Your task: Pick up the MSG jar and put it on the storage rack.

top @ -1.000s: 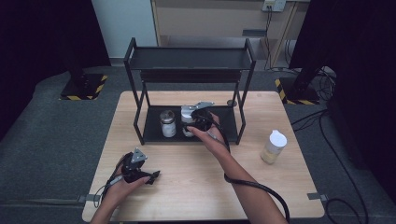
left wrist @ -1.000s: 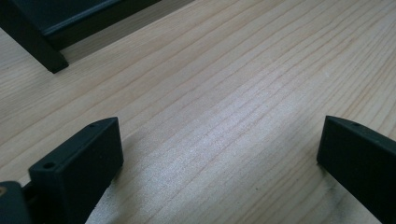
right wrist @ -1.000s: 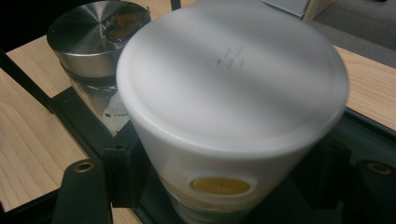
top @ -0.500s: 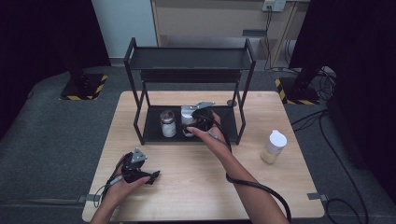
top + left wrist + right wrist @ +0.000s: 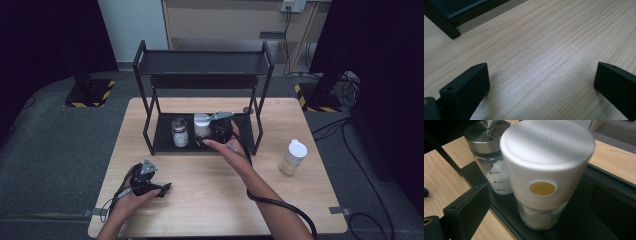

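On the lower shelf of a black two-tier rack stand a glass jar with a steel lid and a white-capped jar. The right gripper is open at the shelf's front. The white-capped jar stands between its jaws, with a gap on each side. Low over the wood at the table's front left, the left gripper is open with nothing between its jaws.
A white-capped bottle with yellowish contents stands on the wooden table to the right of the rack. The rack's upper shelf overhangs the jars. A black cable trails from the right gripper along the forearm.
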`<state>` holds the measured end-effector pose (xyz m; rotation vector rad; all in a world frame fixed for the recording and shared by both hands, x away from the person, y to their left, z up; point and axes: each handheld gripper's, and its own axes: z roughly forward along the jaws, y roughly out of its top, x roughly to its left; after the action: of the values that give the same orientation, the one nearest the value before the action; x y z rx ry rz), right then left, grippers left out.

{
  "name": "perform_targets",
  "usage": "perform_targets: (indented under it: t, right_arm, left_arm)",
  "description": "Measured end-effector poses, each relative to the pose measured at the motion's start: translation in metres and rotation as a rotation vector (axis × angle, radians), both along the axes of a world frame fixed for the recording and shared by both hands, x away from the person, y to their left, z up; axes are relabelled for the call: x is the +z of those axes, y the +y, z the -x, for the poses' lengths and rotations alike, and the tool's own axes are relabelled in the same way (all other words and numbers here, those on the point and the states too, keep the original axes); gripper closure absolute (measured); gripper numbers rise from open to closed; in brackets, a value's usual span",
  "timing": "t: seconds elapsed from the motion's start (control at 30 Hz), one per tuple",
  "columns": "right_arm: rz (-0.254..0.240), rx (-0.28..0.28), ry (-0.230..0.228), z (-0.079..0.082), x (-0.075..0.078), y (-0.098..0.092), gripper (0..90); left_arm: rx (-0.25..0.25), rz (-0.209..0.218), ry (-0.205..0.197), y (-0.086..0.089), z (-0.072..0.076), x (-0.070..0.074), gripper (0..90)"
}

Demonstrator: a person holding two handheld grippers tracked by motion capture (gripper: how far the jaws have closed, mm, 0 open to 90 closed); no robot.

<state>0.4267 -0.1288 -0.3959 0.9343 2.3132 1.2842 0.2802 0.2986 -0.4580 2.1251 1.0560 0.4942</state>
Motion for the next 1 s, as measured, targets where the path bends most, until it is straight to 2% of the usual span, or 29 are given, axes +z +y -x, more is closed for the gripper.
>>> perform_targets:
  t: [0.43,0.6,0.73,0.83,1.0]
  right_arm:
    - [-0.015,0.052,-0.018,0.024,0.002,-0.017,3.3]
    - [0.006,0.068,-0.034,0.035,0.005,-0.023,3.2]
    - [-0.003,0.076,-0.035,0.044,0.008,-0.030,3.2]
    - [0.004,0.091,-0.044,0.055,0.011,-0.038,3.1]
    - [0.010,0.102,-0.048,0.064,0.013,-0.047,3.1]
  left_arm:
    - [0.000,0.001,0.000,0.000,0.000,0.000,0.0]
    - [0.000,0.001,0.000,0.000,0.000,0.000,0.0]
    - [0.000,0.000,0.000,0.000,0.000,0.000,0.0]
    - [0.000,0.000,0.000,0.000,0.000,0.000,0.0]
    - [-0.001,-0.003,0.000,0.000,0.000,0.000,0.0]
